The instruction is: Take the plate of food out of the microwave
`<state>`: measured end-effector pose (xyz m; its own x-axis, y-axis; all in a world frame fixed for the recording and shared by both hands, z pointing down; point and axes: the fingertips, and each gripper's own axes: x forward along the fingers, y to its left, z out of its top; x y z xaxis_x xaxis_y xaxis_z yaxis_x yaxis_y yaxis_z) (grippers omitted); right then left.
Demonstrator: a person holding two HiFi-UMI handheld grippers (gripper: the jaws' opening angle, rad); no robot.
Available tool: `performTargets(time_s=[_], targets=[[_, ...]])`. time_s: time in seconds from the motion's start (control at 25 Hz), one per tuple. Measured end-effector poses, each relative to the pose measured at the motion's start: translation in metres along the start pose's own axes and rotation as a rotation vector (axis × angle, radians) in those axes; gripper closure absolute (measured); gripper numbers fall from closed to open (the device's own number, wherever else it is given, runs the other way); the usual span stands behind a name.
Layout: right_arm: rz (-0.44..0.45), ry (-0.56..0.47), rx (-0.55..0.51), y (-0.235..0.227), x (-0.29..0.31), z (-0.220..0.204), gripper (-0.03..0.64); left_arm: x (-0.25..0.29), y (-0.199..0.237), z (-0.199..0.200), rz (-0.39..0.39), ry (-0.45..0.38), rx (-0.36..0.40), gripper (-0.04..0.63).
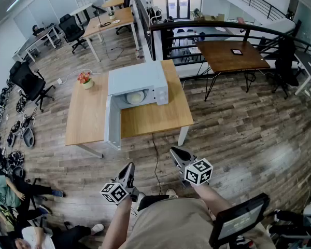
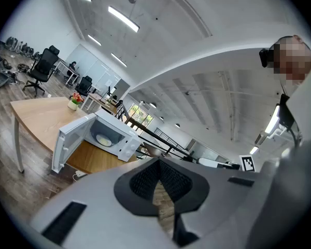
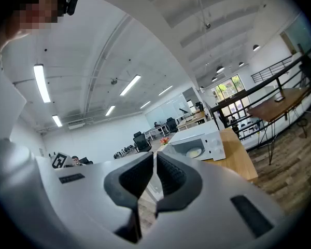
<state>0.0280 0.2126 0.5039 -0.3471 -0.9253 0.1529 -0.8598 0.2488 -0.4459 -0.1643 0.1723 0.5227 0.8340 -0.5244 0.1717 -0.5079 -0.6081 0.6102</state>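
Approach phase by the look of it: well short of the surface [image 1: 150, 119], nowhere near the microwave [image 1: 140, 79] yet. Left tongs [image 1: 128, 167] pressed together, nothing between. Right tongs [image 1: 175, 152] likewise, empty. Door [image 1: 112, 122] already swung open to the left, plate of food [image 1: 135, 97] sitting inside on the cavity floor. Close in square to the opening, stay clear of the door edge, spread one pair before entering. Go in low and level, pinch the near rim, draw straight out without tilting.

An open-plan office: rows of desks [image 1: 110, 21], swivel chairs [image 1: 72, 31], wood floor [image 1: 249, 134] and a railed mezzanine [image 1: 223, 27].
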Motion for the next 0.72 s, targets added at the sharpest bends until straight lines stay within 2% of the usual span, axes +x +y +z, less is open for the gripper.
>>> performTargets(time_s=[0.12,0.2,0.24,0.72], targets=[[0.023,-0.014,0.029,-0.001,-0.004,0.006,0.579,0.001,-0.005,-0.002,-0.002,0.002,0.002,0.594],[0.04,-0.018,0.042,0.0,-0.004,0.009,0.467,0.001,-0.006,-0.003,-0.002,0.003,0.003,0.594],[0.044,-0.016,0.044,0.001,-0.003,0.009,0.45,0.0,-0.006,-0.003,-0.001,0.003,0.003,0.594],[0.024,-0.047,0.077,-0.013,-0.017,0.014,0.449,0.008,-0.014,-0.01,0.001,0.021,0.007,0.594]])
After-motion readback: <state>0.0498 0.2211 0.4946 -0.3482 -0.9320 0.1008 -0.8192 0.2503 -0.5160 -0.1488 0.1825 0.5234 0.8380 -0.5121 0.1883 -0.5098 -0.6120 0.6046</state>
